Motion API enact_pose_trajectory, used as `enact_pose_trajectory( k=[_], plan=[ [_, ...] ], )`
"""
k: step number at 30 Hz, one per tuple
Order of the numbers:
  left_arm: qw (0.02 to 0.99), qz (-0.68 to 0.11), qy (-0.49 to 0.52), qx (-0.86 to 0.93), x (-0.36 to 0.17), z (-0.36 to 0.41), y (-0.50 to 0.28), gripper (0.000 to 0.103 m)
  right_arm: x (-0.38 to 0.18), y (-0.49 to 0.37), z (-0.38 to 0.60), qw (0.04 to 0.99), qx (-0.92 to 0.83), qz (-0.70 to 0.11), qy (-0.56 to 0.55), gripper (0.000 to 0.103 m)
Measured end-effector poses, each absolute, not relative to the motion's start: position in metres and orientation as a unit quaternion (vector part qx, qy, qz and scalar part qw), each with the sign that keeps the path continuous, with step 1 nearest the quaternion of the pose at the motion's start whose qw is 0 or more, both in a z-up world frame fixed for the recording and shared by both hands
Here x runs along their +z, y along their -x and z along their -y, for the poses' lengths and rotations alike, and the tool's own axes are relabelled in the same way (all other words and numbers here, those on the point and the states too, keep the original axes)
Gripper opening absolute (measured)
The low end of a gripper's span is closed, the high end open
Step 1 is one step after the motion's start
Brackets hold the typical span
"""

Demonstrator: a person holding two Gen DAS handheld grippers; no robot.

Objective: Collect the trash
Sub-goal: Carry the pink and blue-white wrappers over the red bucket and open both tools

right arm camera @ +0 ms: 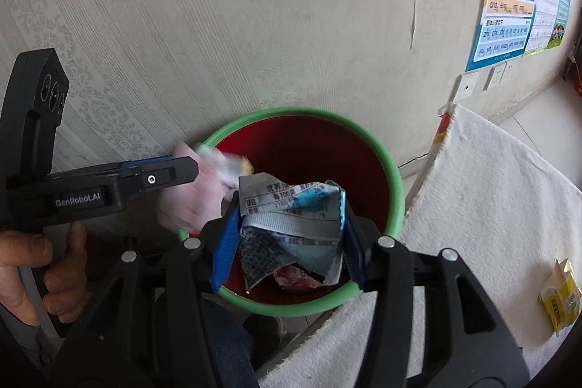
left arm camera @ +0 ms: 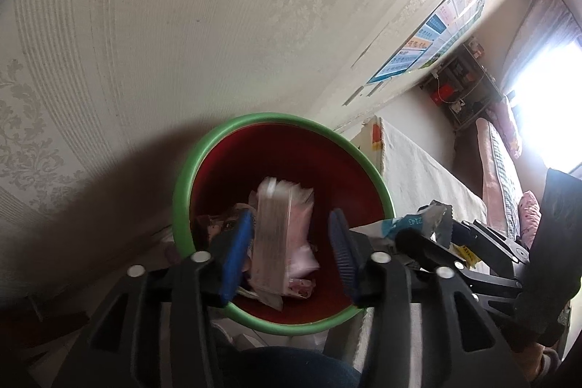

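A red bin with a green rim (left arm camera: 182, 191) (right arm camera: 396, 191) stands against the wall, with several wrappers lying in it. My left gripper (left arm camera: 291, 242) hangs over it, open, and a blurred pink-and-clear wrapper (left arm camera: 276, 235) sits loose between its blue pads, over the bin's mouth. In the right wrist view the same gripper (right arm camera: 182, 166) reaches in from the left with the pink wrapper (right arm camera: 196, 195) blurred just past its tip. My right gripper (right arm camera: 289, 224) is over the near rim, shut on a crumpled blue-and-silver snack wrapper (right arm camera: 291, 213) (left arm camera: 407, 224).
A white cloth-covered surface (right arm camera: 491, 206) lies right of the bin, with a yellow wrapper (right arm camera: 560, 297) on it. The patterned wall is close behind, with a poster (right arm camera: 509, 6) on it. A person's hand (right arm camera: 29, 264) grips the left tool, and a knee in jeans (left arm camera: 287, 366) is below.
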State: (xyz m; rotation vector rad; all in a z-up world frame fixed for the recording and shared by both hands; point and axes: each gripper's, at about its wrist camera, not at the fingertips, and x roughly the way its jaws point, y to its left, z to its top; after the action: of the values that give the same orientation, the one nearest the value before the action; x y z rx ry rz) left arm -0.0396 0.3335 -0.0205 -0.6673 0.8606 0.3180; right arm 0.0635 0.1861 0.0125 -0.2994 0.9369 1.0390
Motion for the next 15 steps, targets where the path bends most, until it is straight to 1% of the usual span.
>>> enact_pose_trajectory(
  k=[2,3,4,5,6,7,8,10,12,15],
  plan=[
    [0.843,-0.407,0.317,0.154,-0.021,-0.335,0.041,0.055,0.012,-0.064,-0.187,0.756,0.475,-0.428,0.139,0.051],
    [0.843,-0.405,0.318,0.158,-0.021,-0.336,0.042,0.064,0.011,-0.065,-0.187,0.756,0.475,-0.429,0.138,0.057],
    [0.843,-0.4,0.321,0.164,-0.02,-0.337,0.044,0.07,0.01,-0.065,-0.187,0.757,0.472,-0.429,0.14,0.061],
    [0.842,-0.394,0.326,0.172,-0.02,-0.339,0.046,0.072,0.009,-0.064,-0.186,0.756,0.471,-0.432,0.14,0.068],
    [0.841,-0.39,0.329,0.18,-0.019,-0.341,0.049,0.074,0.008,-0.065,-0.185,0.756,0.47,-0.433,0.138,0.078],
    [0.841,-0.388,0.329,0.185,-0.02,-0.341,0.051,0.076,0.007,-0.065,-0.182,0.759,0.467,-0.434,0.135,0.084],
    [0.841,-0.385,0.33,0.191,-0.02,-0.341,0.053,0.078,0.006,-0.065,-0.18,0.761,0.463,-0.434,0.133,0.094],
    [0.839,-0.381,0.332,0.202,-0.021,-0.342,0.057,0.087,0.002,-0.066,-0.176,0.761,0.459,-0.44,0.131,0.095],
    [0.835,-0.381,0.336,0.212,-0.024,-0.342,0.06,0.089,-0.002,-0.066,-0.173,0.758,0.456,-0.446,0.135,0.098],
    [0.831,-0.383,0.336,0.222,-0.023,-0.339,0.061,0.092,-0.005,-0.066,-0.165,0.757,0.449,-0.457,0.13,0.098]
  ],
)
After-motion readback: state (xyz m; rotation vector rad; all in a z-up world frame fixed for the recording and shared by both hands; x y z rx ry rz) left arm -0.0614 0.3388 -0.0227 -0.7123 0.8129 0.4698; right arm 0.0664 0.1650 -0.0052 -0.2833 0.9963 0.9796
